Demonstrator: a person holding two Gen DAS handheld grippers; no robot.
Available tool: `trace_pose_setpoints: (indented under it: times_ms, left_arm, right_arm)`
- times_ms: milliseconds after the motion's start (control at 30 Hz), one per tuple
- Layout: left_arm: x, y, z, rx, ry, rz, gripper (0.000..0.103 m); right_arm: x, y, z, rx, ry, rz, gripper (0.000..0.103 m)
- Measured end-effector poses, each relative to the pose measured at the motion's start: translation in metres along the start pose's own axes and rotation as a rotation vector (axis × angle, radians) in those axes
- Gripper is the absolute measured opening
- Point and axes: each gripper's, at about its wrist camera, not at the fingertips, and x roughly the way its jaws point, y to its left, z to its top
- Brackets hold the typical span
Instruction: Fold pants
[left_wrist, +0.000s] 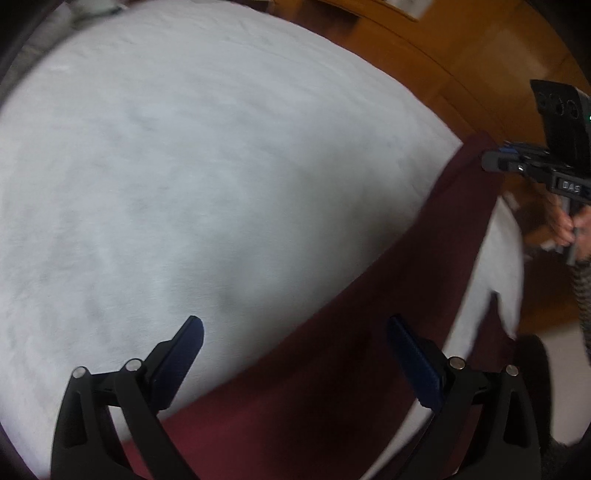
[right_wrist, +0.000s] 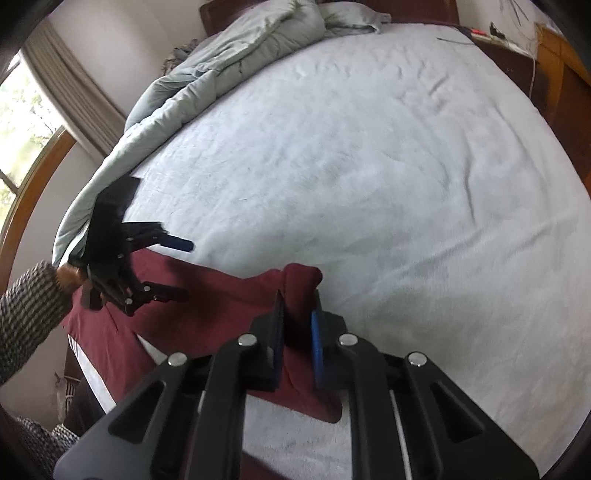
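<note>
Dark red pants (right_wrist: 207, 295) lie along the near edge of a bed covered by a white sheet (right_wrist: 369, 166). My right gripper (right_wrist: 298, 299) is shut on a bunched-up fold of the pants, which stands a little off the sheet between the blue pads. In the left wrist view the pants (left_wrist: 369, 314) run as a diagonal band across the sheet (left_wrist: 184, 166). My left gripper (left_wrist: 295, 325) hovers over them, open, with nothing between its fingers. From the right wrist view the left gripper (right_wrist: 184, 268) shows at the left above the pants, jaws spread, held by a hand in a striped sleeve (right_wrist: 26, 310).
A rumpled pale duvet (right_wrist: 221, 62) is piled along the bed's far left side and head. Wooden furniture (left_wrist: 443, 55) stands past the bed's right edge. A dark bedside surface with small items (right_wrist: 498, 37) sits at the top right, and a curtained window (right_wrist: 22, 129) at the left.
</note>
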Motion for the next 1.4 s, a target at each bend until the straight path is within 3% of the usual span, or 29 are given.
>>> trace_pose_setpoints:
  times_ms: [100,133,267,367,467,567,700,967,1233,1333,1400]
  left_arm:
    - [0.004,0.005,0.001,-0.034,0.057,-0.09,0.099]
    - [0.007,0.008,0.001,-0.049,0.074,-0.108,0.094]
    - [0.013,0.021,-0.005,-0.094,0.13,-0.127,0.027]
    - [-0.001,0.013,-0.011,-0.087,0.059,-0.082,0.016]
    - [-0.029,-0.004,-0.02,-0.122,-0.037,0.028,0.016]
    - [-0.056,-0.051,-0.043,-0.076,-0.113,0.18,0.016]
    - [-0.069,-0.1,-0.083,-0.032,-0.126,0.269,0.016]
    - [-0.058,-0.155,-0.141,-0.012,-0.114,0.348,0.016]
    - [-0.035,-0.2,-0.186,-0.003,-0.097,0.326,0.016]
    - [-0.01,-0.201,-0.198,0.0,-0.056,0.362,0.016]
    - [0.0,-0.195,-0.203,-0.04,-0.056,0.36,0.016]
  right_arm:
    - [-0.001,0.001,-0.002,-0.008,-0.008,0.015,0.011]
    - [0.0,0.002,-0.002,-0.009,-0.013,0.018,0.011]
    - [-0.001,0.002,-0.007,0.01,-0.03,0.036,0.011]
    - [0.0,0.004,-0.011,0.016,-0.034,0.021,0.011]
    - [-0.007,0.002,-0.019,0.053,-0.058,0.025,0.011]
    - [-0.016,0.008,-0.034,0.07,-0.088,0.033,0.01]
    - [-0.031,0.022,-0.07,0.051,-0.098,0.013,0.01]
    - [-0.035,0.045,-0.155,0.055,-0.032,-0.029,0.011]
    - [-0.048,0.059,-0.209,0.05,-0.004,-0.102,0.011]
    - [-0.032,0.06,-0.224,0.051,0.103,-0.143,0.024]
    - [-0.026,0.064,-0.231,0.043,0.182,-0.157,0.054]
